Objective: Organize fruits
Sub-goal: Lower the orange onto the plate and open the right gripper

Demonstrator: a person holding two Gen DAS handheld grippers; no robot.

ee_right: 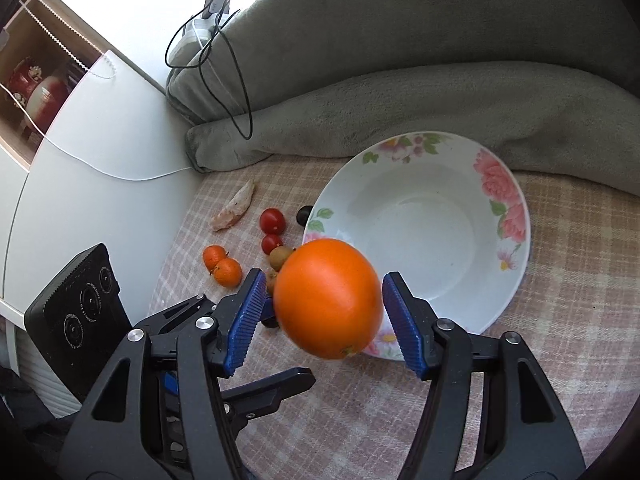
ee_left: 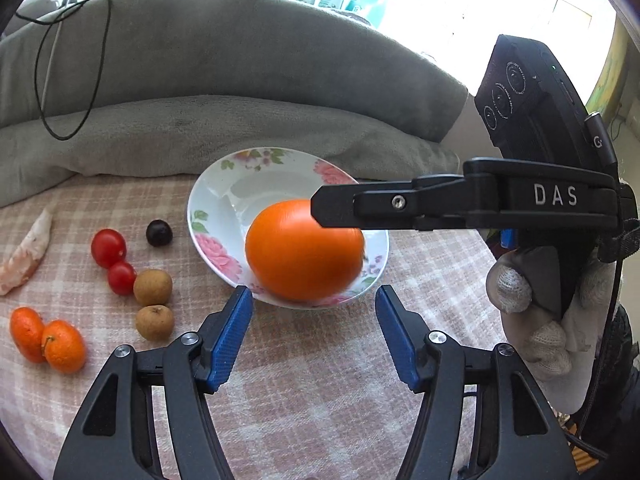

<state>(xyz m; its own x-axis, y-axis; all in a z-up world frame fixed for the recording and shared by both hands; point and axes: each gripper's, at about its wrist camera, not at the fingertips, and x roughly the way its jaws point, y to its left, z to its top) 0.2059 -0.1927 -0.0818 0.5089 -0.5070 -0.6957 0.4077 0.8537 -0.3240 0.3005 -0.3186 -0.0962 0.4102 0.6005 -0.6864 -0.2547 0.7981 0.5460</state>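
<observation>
Bedside surroundings
A grey blanket [ee_left: 224,80] (folded in rolls) carries black cables [ee_right: 224,56]; a white cabinet [ee_right: 100,128] stands beside the checked cloth [ee_left: 320,392].

A bed [ee_left: 320,360] covered with a pink-and-cream checked cloth is seen across the lower half of both views. A white bowl [ee_left: 208,216] with a pink floral rim is set on it near the centre of the left wrist view. To the left of the bowl, a dark cherry [ee_left: 159,233] is laid, and further left two cherry tomatoes [ee_left: 109,247] are placed touching each other. Two brown longans [ee_left: 153,287] are found just below them, one beneath the other. Two small tangerines [ee_left: 64,346] are laid side by side at the lower left. A pale scrap of peel [ee_left: 28,252] is seen at the left edge. A folded grey blanket [ee_left: 240,132] is laid along the far side of the bed.
</observation>
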